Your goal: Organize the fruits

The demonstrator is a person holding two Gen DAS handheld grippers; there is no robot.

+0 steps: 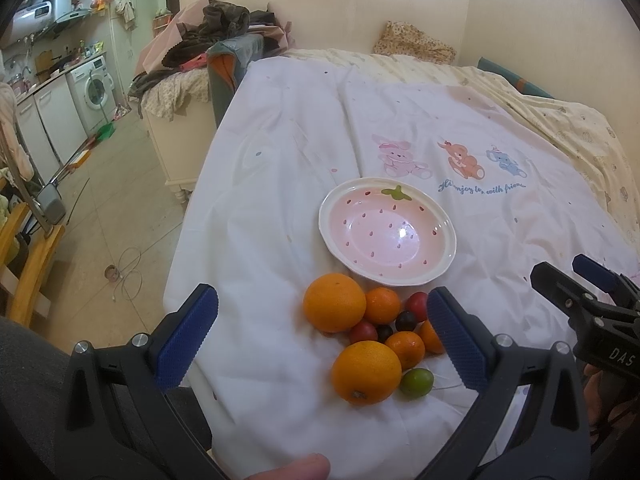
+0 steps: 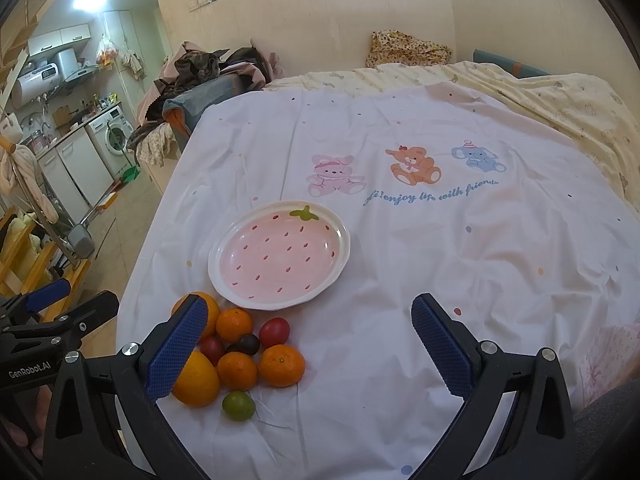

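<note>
A pink strawberry-pattern plate (image 1: 448, 248) (image 2: 338, 256) lies empty on the white bed sheet. In front of it is a pile of fruit: two large oranges (image 1: 334, 307) (image 1: 366, 372), three small mandarins (image 2: 281, 365), red and dark cherry tomatoes (image 2: 274, 331), and a green one (image 1: 416, 382) (image 2: 238, 406). My left gripper (image 1: 320, 340) is open and empty, held above the pile. My right gripper (image 2: 308, 348) is open and empty, to the right of the pile; it also shows in the left wrist view (image 1: 576, 280).
The white sheet (image 2: 440, 248) with cartoon animals covers the bed, with its edge at the left dropping to the floor (image 1: 120, 208). A chair piled with clothes (image 1: 208, 40) stands beyond the bed's far left corner. A kitchen with a washing machine (image 1: 94, 84) is at the far left.
</note>
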